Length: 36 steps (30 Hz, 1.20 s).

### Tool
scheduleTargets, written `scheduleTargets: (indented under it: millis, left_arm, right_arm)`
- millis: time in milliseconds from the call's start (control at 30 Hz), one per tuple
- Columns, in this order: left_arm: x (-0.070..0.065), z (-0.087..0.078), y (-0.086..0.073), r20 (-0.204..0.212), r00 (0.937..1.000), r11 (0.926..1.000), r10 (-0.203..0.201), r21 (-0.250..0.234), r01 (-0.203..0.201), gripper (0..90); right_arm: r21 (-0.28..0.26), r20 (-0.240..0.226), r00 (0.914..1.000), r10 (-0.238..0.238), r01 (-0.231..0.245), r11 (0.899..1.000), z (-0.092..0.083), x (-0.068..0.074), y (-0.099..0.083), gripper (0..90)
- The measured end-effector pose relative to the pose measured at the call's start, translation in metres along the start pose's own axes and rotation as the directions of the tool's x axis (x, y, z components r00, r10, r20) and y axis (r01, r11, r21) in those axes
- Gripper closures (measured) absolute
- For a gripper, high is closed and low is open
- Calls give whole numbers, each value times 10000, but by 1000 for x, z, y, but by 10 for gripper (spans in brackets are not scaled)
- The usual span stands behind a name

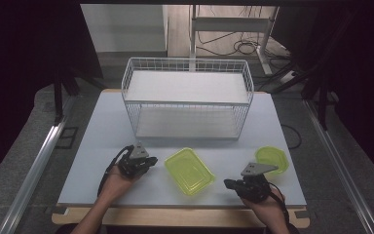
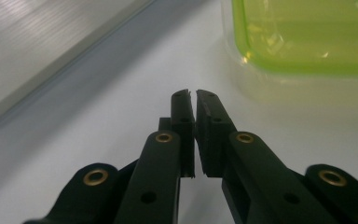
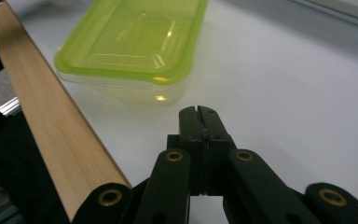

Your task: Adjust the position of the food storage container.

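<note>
Green-lidded clear plastic container [image 1: 189,171] on white table [image 1: 102,126], between left gripper [image 1: 148,161] and right gripper [image 1: 230,184], touching neither. Both pairs of jaws pressed together, holding nothing. Probably light, thin-walled, slippery; best pinched at lid rim. 2nd green lid [image 1: 271,160] lying beside right gripper.

No text, label, brand, number or sign can be read on anything in the high view or either gripper view.

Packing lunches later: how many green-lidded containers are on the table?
2. A rectangular container lies between the two grippers; a smaller round container sits beyond the right gripper. None seen on the wire rack.
</note>
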<state>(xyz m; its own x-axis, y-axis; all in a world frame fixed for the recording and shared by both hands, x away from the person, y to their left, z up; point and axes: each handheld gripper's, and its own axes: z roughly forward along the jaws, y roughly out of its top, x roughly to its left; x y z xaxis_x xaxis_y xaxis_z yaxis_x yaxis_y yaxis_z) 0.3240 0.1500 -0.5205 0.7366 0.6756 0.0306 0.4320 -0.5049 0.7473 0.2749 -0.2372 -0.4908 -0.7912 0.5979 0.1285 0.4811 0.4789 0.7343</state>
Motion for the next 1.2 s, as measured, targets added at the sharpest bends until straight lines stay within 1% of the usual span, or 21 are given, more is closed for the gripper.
scheduleTargets:
  millis: [67,100,167,233,300,333,467,500,567,600,700,800,867,967,1033,1067,1100,1133,1167,1200]
  left_arm:
    - [2,8,6,97,9999,10000,44,-12,-44,864]
    - [2,12,9,157,9999,10000,40,-20,-39,864]
    - [2,19,13,211,9997,9999,117,-39,-116,864]
    - [1,23,14,382,9992,9999,102,-61,-100,862]
    - [-1,24,12,625,9980,9999,92,-88,-87,861]
    - [-1,23,12,619,9979,9998,215,10,-216,860]
    - [-2,21,11,610,9978,9996,262,81,-268,853]
    - [-3,20,11,667,9975,9997,245,59,-250,853]
    - [-5,18,11,731,9966,9992,376,127,-386,853]
    - [-6,17,11,747,9962,9989,437,115,-447,853]
    - [-11,14,11,853,9954,9988,447,173,-463,852]
    - [-16,12,10,908,9938,9971,645,354,-680,849]
    - [-20,11,9,1031,9922,9964,696,419,-743,844]
    - [-25,8,8,1159,9893,9939,888,557,-957,836]
    - [-29,4,7,1304,9876,9937,880,575,-961,833]
    - [-30,3,7,1346,9874,9943,830,548,-910,830]
    - [-30,1,6,1324,9878,9942,823,575,-906,830]
    - [-27,1,7,1014,9915,9937,809,689,-881,830]
    - [-27,1,7,1014,9915,9937,809,689,-881,835]
    - [-24,2,7,794,9942,9940,728,757,-788,835]
  right_arm:
    - [53,-132,9999,-24,24,10000,4,3,1,894]
    - [126,-302,9995,-69,73,9999,8,7,3,894]
    - [141,-338,9994,-78,83,9999,10,9,3,894]
    - [336,-524,9985,-160,178,9993,17,13,5,894]
    - [394,-554,9983,-196,218,9990,19,14,5,894]
    - [488,-587,9980,-220,249,9985,22,15,5,894]
    - [665,-575,9981,-232,271,9974,28,15,7,894]
    - [665,-575,9981,-232,271,9974,28,15,7,894]
    - [644,-500,9985,-232,264,9976,28,14,7,893]
    - [636,-505,9986,-170,202,9978,27,13,7,893]
    - [670,-389,9992,-120,146,9976,28,9,8,893]
    - [702,-326,9994,-77,100,9975,29,6,8,893]
    - [727,-240,9997,-82,100,9973,29,5,9,893]
    - [730,-81,10000,-23,29,9973,29,0,12,893]
    - [760,-10,10000,-39,40,9971,29,-1,12,893]
    - [763,19,10000,38,-39,9971,30,-3,12,893]
    - [808,82,9999,58,-65,9967,31,-7,12,893]
    - [853,178,9998,30,-45,9963,31,-8,13,894]
    - [853,178,9998,30,-45,9963,31,-8,13,894]
    - [861,285,9996,61,-85,9963,31,-10,13,894]
